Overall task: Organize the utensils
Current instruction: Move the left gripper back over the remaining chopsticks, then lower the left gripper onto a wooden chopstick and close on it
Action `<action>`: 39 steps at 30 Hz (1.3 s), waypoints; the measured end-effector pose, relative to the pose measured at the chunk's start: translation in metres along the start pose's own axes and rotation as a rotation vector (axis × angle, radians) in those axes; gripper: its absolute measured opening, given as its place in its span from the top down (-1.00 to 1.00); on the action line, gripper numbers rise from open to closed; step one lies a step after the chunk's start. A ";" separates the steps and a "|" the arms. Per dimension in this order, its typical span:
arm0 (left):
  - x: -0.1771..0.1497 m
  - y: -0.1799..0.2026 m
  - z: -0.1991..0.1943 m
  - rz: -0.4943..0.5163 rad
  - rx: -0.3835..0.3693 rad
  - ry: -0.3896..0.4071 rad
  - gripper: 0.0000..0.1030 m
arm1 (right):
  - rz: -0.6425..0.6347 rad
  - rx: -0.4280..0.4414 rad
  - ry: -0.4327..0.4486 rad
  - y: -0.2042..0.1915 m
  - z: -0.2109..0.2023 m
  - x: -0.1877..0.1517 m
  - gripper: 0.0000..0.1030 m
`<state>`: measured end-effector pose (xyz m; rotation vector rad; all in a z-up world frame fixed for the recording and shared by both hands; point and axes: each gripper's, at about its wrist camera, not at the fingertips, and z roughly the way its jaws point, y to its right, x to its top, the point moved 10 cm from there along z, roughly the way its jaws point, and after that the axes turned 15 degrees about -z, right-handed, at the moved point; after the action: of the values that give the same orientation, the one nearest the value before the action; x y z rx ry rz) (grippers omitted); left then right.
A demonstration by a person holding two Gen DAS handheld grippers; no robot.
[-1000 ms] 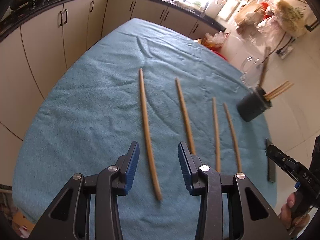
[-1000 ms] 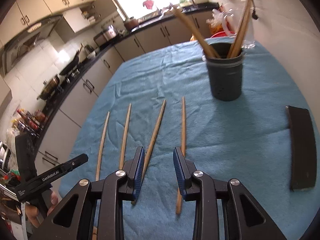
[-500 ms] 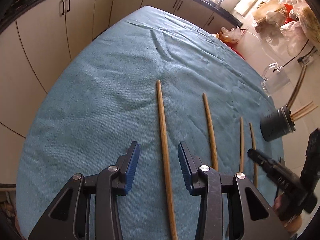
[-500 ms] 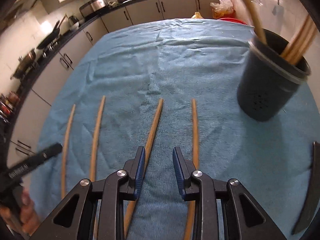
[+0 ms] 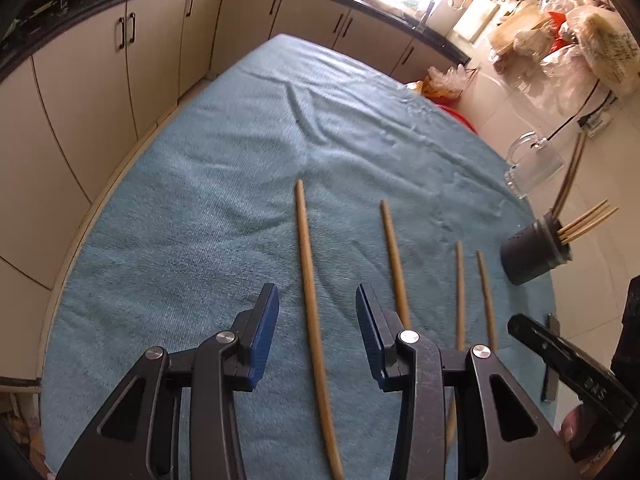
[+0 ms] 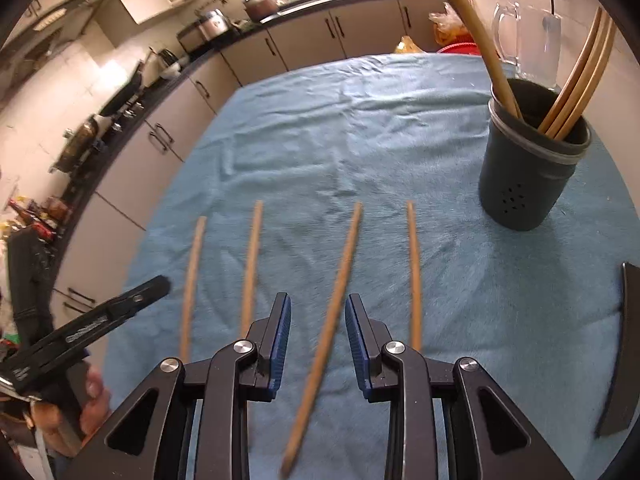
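Lying between each tool's parted fingers — one chopstick: left tool (image 5: 316, 312); right tool (image 6: 316, 316); neither touching.

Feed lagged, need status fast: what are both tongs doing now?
Left tongs: open, empty, straddling the leftmost chopstick.
Right tongs: open, empty, straddling the third chopstick.

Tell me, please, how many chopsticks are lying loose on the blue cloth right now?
4. The leftmost chopstick lies between the left gripper's open jaws; the second beside it; the third between the right gripper's open jaws; the fourth nearest the holder.
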<state>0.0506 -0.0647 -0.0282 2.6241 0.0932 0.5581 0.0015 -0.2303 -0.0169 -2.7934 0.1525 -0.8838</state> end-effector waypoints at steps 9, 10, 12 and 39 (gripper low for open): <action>-0.009 0.037 -0.035 0.072 -0.064 0.048 0.25 | -0.065 0.029 0.153 -0.028 -0.070 0.021 0.40; -0.009 0.041 -0.036 0.087 -0.064 0.054 0.25 | -0.077 0.009 0.176 -0.026 -0.077 0.026 0.40; -0.006 0.042 -0.035 0.090 -0.052 0.056 0.25 | -0.082 -0.026 0.180 -0.018 -0.077 0.033 0.40; 0.030 0.010 0.070 0.077 0.189 -0.070 0.79 | -0.098 -0.215 -0.218 0.035 0.089 0.025 0.47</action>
<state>0.1056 -0.0981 -0.0695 2.8387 0.0241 0.5053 0.0718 -0.2539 -0.0825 -3.0979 0.0810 -0.6080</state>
